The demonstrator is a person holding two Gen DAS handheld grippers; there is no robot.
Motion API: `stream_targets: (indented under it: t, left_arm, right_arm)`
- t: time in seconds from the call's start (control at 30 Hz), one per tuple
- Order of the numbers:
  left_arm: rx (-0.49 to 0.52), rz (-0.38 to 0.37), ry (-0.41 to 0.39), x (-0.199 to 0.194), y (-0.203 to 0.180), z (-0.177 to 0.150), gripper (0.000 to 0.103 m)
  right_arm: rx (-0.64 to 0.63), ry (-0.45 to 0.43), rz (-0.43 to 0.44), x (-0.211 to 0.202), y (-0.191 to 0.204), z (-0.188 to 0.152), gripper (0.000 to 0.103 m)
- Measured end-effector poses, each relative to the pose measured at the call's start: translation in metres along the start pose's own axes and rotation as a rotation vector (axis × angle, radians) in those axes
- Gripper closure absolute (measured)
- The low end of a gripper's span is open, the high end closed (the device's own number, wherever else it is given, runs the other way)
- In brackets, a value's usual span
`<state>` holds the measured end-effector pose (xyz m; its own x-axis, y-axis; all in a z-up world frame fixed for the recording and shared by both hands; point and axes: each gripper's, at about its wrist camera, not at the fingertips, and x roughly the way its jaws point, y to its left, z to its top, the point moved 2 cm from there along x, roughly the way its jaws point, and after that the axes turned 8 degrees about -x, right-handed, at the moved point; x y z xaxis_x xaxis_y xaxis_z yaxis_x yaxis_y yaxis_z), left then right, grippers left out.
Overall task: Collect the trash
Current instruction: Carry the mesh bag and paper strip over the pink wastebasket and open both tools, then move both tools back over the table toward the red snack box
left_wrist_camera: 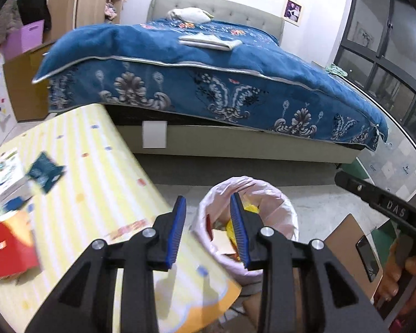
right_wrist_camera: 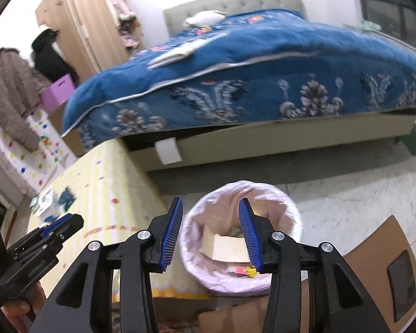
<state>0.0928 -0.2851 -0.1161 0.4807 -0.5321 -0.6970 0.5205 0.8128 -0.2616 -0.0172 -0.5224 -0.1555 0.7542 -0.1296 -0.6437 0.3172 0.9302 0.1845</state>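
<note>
The bed (left_wrist_camera: pixel 208 63) under its blue quilt fills the far side of the room, and in front of it a low surface (left_wrist_camera: pixel 97 172) covered in yellow striped cloth carries what is left to clear. Just beside the surface's near corner stands the trash bin (right_wrist_camera: pixel 241 222), lined with a pale pink bag and already holding paper and wrappers. On the surface lie a red carton (left_wrist_camera: pixel 8 247), a white booklet or box (left_wrist_camera: pixel 7 172) and a dark teal wrapper (left_wrist_camera: pixel 45 172). The carton looks light and crushable, best pinched at an open edge; the wrapper is thin, probably slippery, best nipped at a raised corner. The left gripper (left_wrist_camera: pixel 209 229) and right gripper (right_wrist_camera: pixel 210 230) both hover by the bin, fingers spread wide, holding nothing.
</note>
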Motion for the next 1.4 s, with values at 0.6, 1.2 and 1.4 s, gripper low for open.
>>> stream_targets:
  t: [0.6, 1.2, 1.4]
  left_arm:
    - [-0.177, 0.288, -0.081, -0.101, 0.151, -0.047, 0.054]
    - [-0.378, 0.472, 0.036, -0.094, 0.272, -0.084, 0.051]
    - [-0.430, 0.502, -0.001, -0.095, 0.291, -0.063, 0.051]
  right_arm:
    - [-0.326, 0.042, 0.215, -0.004, 0.166, -0.014, 0.059]
    - [-0.475, 0.084, 0.262, 0.028, 0.247, -0.025, 0.060]
    - [-0.471, 0.097, 0.258, 0.035, 0.246, -0.024, 0.060]
